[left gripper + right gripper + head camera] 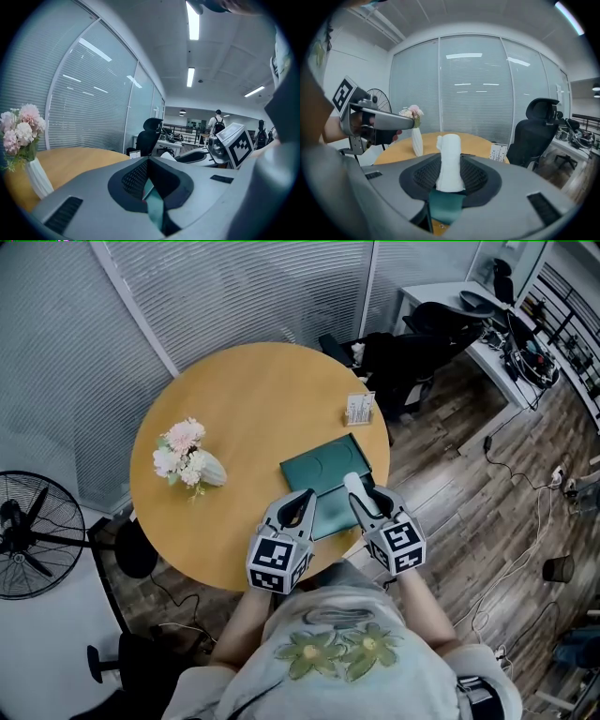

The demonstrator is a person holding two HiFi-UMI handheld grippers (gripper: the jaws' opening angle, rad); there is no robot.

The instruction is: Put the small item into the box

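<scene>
My right gripper [450, 174] clamps the white roll [450, 157] over the green box [323, 470]; my left gripper [149, 164] pinches the box's edge; next I should lower and let go inside.

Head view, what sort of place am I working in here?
Most likely an office: glass partition walls with blinds, a black office chair, and a cluttered white desk.

Box [327, 486] on table [253, 399], vase [208, 469] leftward
</scene>
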